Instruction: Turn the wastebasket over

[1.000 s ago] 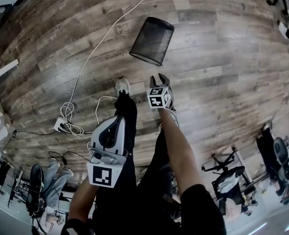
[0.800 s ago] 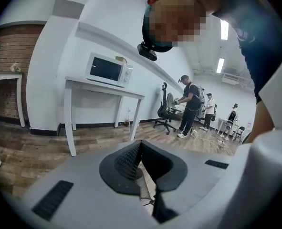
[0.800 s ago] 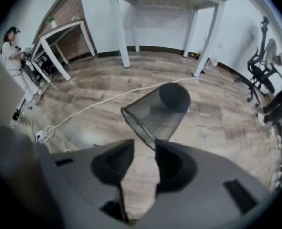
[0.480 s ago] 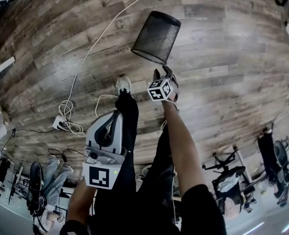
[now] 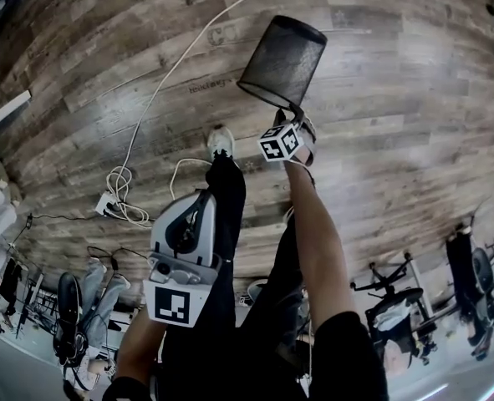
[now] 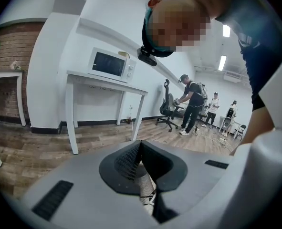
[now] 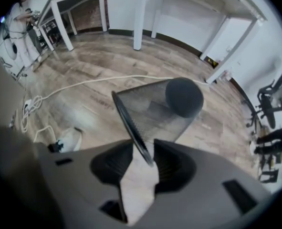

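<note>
The wastebasket [image 5: 282, 57] is rendered in black mesh. The floor [image 5: 397, 98] is patterned with wood grain — brown and grey. A cable [image 7: 83, 84] is coloured white; the left gripper [image 5: 203, 197] is cased in pale grey, its cube [image 5: 178, 303] printed with black-and-white squares.

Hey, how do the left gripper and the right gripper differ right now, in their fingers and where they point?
The left gripper is shut on nothing; the right gripper is open, its fingers having just been opening, with the rim of the black mesh wastebasket between them. The left gripper points out across the room; the right gripper points down at the floor. Both share the same grey two-finger build.
</note>
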`<control>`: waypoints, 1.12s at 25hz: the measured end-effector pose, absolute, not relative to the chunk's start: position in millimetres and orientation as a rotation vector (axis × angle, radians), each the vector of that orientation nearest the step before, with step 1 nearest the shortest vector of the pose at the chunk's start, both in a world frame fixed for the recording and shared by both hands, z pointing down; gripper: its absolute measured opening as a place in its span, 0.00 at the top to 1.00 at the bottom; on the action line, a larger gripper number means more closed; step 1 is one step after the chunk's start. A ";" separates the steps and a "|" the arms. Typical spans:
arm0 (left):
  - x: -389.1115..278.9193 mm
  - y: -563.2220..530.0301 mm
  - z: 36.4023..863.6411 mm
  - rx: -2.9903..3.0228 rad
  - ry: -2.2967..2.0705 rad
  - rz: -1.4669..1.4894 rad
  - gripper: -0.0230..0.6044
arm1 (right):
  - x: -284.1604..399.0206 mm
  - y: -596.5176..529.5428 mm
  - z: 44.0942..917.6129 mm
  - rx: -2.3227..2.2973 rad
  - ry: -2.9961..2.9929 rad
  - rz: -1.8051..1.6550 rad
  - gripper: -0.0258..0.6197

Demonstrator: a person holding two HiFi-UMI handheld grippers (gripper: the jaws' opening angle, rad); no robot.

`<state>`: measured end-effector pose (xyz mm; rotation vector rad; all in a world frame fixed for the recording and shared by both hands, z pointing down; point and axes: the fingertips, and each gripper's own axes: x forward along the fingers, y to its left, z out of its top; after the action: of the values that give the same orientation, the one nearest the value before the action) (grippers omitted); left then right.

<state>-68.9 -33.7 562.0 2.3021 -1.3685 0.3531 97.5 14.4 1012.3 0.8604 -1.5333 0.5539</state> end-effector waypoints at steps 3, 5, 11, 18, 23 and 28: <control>-72.2 -36.5 563.7 2.301 -1.374 0.361 0.91 | 101.7 12.2 1018.4 0.861 -1.495 0.549 0.73; -75.4 -36.9 565.4 2.301 -1.372 0.371 0.91 | 103.6 9.1 1019.9 0.871 -1.481 0.552 0.74; -82.3 -36.7 563.8 2.286 -1.387 0.373 0.91 | 103.1 14.1 1017.3 0.840 -1.485 0.568 0.82; -84.2 -29.4 555.3 2.269 -1.407 0.357 0.91 | 91.2 0.1 990.1 0.825 -1.573 0.594 0.87; -86.2 -28.6 546.5 2.264 -1.415 0.344 0.91 | 93.6 -14.3 970.9 0.827 -1.608 0.639 0.87; -91.1 -28.1 542.2 2.241 -1.424 0.340 0.91 | 92.5 -29.3 952.5 0.799 -1.647 0.685 0.87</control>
<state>-91.1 -28.1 542.2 2.2407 -1.4237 0.3405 92.5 -29.3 952.5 0.7991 -1.6475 0.6849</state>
